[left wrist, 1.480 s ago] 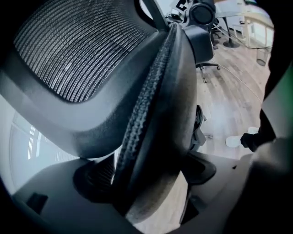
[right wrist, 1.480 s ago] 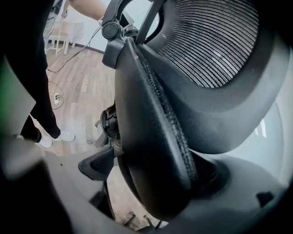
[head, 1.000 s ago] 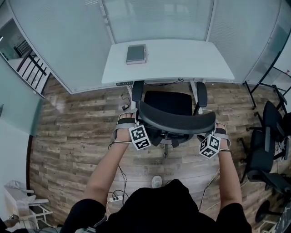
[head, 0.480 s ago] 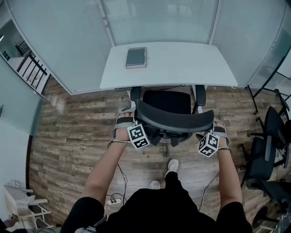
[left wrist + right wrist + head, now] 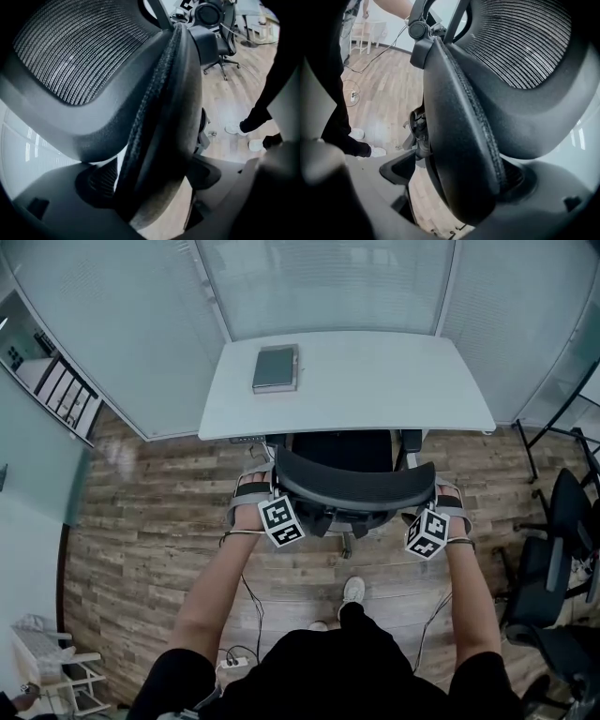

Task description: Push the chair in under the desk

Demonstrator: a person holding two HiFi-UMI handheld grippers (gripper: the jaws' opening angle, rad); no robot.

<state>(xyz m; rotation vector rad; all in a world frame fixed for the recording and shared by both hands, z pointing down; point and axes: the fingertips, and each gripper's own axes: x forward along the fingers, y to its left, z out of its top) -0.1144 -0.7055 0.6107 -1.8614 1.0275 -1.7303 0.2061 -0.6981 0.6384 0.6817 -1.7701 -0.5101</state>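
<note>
Both jaw pairs were clamped on the backrest [image 5: 356,486] rim: left gripper [image 5: 154,187] at its left end, right gripper [image 5: 464,187] at its right. Chair [image 5: 349,451] sat centre frame, seat partly under the desk [image 5: 375,381]. Risks: armrest [image 5: 411,441] catching the desk edge; uneven push swivelling the seat; jaws slipping off the rim.

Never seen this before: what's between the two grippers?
The chair's backrest fills that stretch in the head view; the left gripper and right gripper each clamp one side edge, as their own views show.
</note>
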